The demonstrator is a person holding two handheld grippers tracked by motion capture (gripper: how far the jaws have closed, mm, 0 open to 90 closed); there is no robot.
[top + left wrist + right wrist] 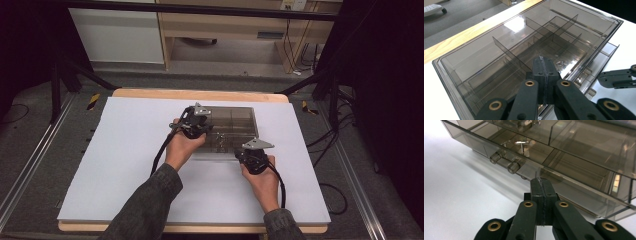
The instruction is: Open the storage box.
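A smoky see-through organiser box (235, 120) with inner dividers and front drawers stands on the white tabletop (125, 165). My left gripper (206, 131) hovers over the box's near left part. In the left gripper view its jaws (542, 60) are pressed together above the divided top (486, 55), with nothing between them. My right gripper (246, 148) sits at the box's front side, near its right end. In the right gripper view it (541, 181) is shut and empty, just short of the drawer front (579, 182). Two round knobs (512, 167) lie to its left.
Small metal parts (522, 146) lie in a drawer behind the knobs. One lower drawer (607, 51) sticks out a little from the box. My right gripper (616, 78) shows beside it in the left gripper view. Past the wooden table edge (200, 94) stand metal frame legs (325, 80) and cables.
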